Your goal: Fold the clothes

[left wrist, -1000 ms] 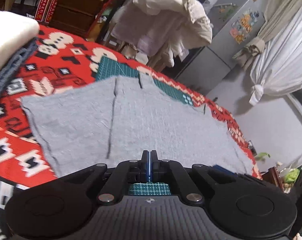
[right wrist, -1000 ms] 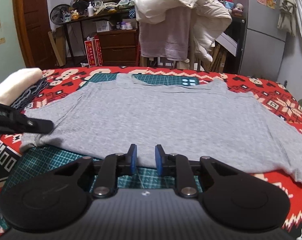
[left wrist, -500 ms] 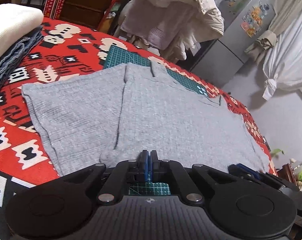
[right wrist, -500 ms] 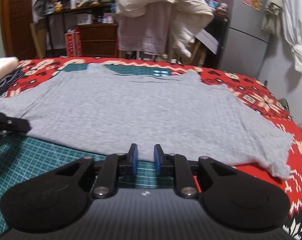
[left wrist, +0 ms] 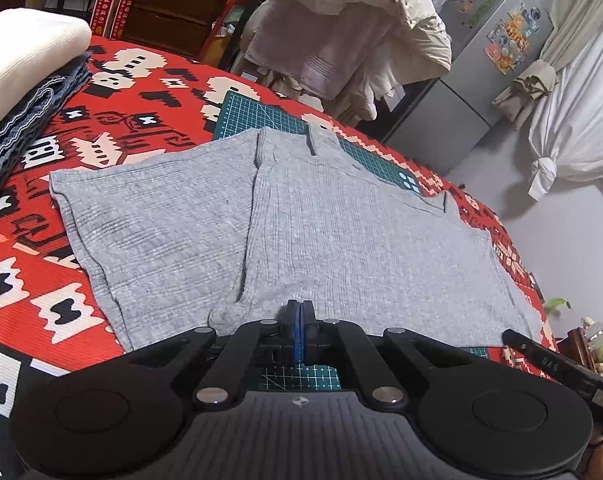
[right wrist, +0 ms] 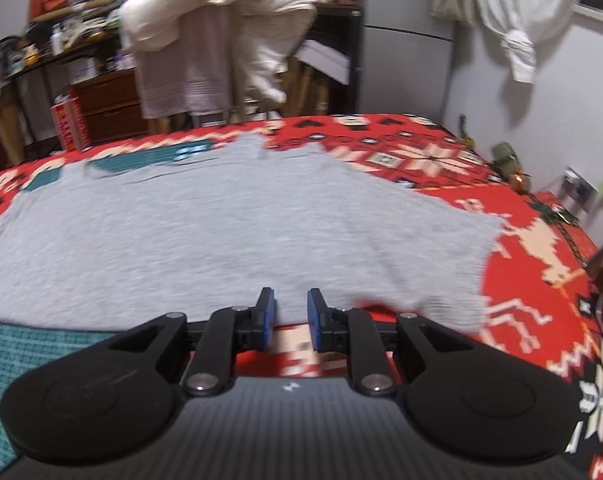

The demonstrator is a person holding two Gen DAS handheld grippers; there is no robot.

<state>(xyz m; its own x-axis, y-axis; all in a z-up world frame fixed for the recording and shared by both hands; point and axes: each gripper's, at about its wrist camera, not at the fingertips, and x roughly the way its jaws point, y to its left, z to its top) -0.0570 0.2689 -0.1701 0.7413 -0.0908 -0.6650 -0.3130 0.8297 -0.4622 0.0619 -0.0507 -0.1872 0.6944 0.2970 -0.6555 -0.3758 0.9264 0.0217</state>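
Note:
A grey ribbed T-shirt (left wrist: 341,232) lies spread flat on a red patterned cover (left wrist: 113,120), partly over a green cutting mat (left wrist: 261,114). My left gripper (left wrist: 300,312) sits at the shirt's near hem with its blue pads pressed together on the edge, and the cloth bunches just left of it. In the right wrist view the same shirt (right wrist: 221,232) is motion-blurred. My right gripper (right wrist: 291,312) stands open at the near hem, close to the shirt's right corner, with nothing between its pads.
Folded white and denim clothes (left wrist: 17,80) are stacked at the left edge. A chair heaped with pale laundry (left wrist: 357,28) stands behind the bed, beside a grey fridge (left wrist: 481,60). A wooden dresser (left wrist: 169,12) is further back. The bed's right edge (right wrist: 573,232) drops off near a plant.
My right gripper has slid right along the near hem, from the shirt's middle to near its right corner, still open. The left gripper stayed shut at the hem, with the cloth bunching slightly.

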